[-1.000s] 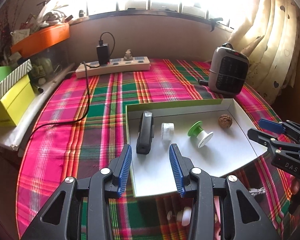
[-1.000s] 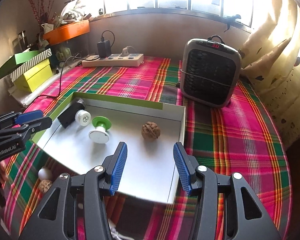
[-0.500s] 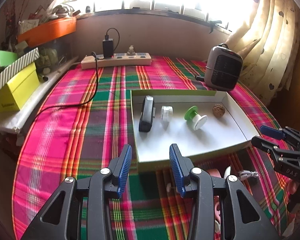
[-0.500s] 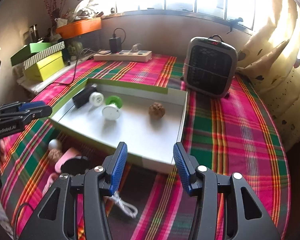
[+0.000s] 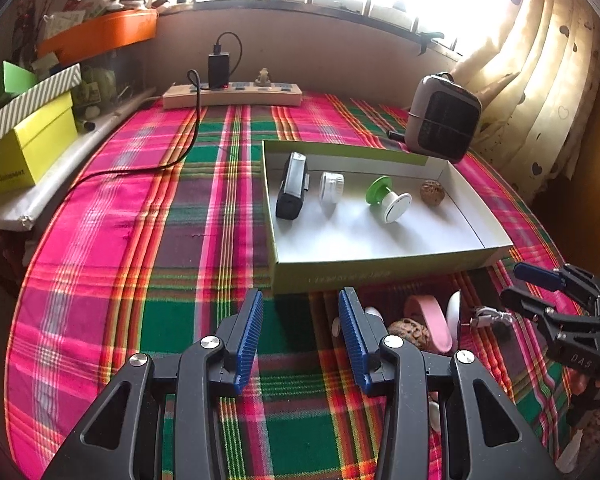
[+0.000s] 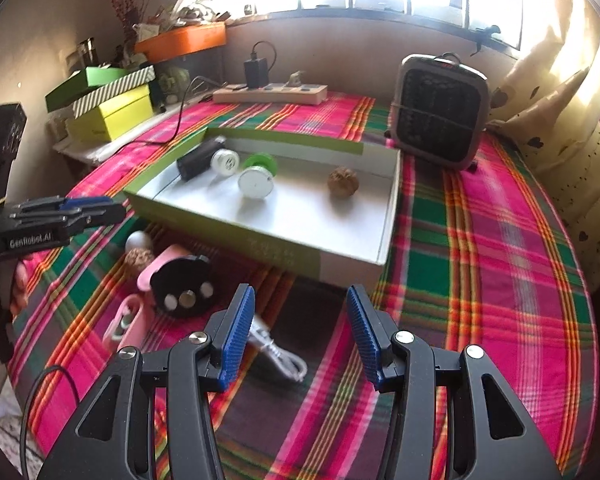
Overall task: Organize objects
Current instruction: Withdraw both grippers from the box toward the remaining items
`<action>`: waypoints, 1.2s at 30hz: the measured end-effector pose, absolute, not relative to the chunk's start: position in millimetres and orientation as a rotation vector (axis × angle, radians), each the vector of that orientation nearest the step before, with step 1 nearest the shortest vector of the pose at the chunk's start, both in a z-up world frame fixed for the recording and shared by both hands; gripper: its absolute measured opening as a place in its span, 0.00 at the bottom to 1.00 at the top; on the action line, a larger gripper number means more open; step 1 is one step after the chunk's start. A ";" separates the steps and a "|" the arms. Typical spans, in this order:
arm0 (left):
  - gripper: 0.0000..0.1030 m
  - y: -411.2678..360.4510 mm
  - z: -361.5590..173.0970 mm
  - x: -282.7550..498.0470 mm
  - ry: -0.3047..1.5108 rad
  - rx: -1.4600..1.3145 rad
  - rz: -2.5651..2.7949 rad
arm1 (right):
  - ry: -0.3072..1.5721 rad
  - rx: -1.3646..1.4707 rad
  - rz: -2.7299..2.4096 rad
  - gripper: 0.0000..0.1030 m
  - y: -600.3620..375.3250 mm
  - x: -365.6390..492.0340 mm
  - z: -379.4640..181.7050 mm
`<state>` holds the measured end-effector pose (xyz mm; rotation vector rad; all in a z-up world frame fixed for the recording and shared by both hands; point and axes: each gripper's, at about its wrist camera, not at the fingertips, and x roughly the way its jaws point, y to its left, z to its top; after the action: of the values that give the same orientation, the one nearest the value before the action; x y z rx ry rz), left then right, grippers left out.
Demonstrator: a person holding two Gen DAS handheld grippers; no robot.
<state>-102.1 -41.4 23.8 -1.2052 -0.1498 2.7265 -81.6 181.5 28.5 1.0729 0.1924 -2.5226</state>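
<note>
Jaws on my left gripper [image 5: 300, 322] are standing apart with nothing between them, only plaid tablecloth [image 5: 140, 240] beneath; my right gripper [image 6: 301, 322] is likewise gaping and empty, hanging over the cloth with a white cable [image 6: 278, 354] lying just past its left pad at 7 o'clock.

Both grippers are pulling back toward me: a second ago their tips were hovering over the white floor of the tray [image 5: 380, 270], and now its green front wall is sitting at 12 o'clock, clear of both pairs of pads.

Retreating is uncovering the loose pile in front of the tray. In the left wrist view I am seeing a walnut [image 5: 410, 330] and a pink case [image 5: 432, 320] at 3 o'clock of the pads. In the right wrist view a black round piece [image 6: 184, 286] is resting against that case at 10 o'clock.

Inside the tray, unchanged, are lying a black device [image 5: 292, 192], a white cap [image 5: 331, 187], a green-and-white spool [image 5: 388, 198] and a second walnut [image 5: 432, 192]. Beyond, at 1 o'clock, a heater [image 5: 444, 120] is standing.
</note>
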 end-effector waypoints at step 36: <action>0.41 -28.5 12.8 -104.3 -0.177 -1.226 2.591 | 0.322 1.188 -2.451 0.57 165.7 -86.9 8.2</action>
<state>-104.3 -28.5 12.8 -1.2262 -0.1774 2.5907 -86.9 165.7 8.2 1.1875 0.3218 -2.4513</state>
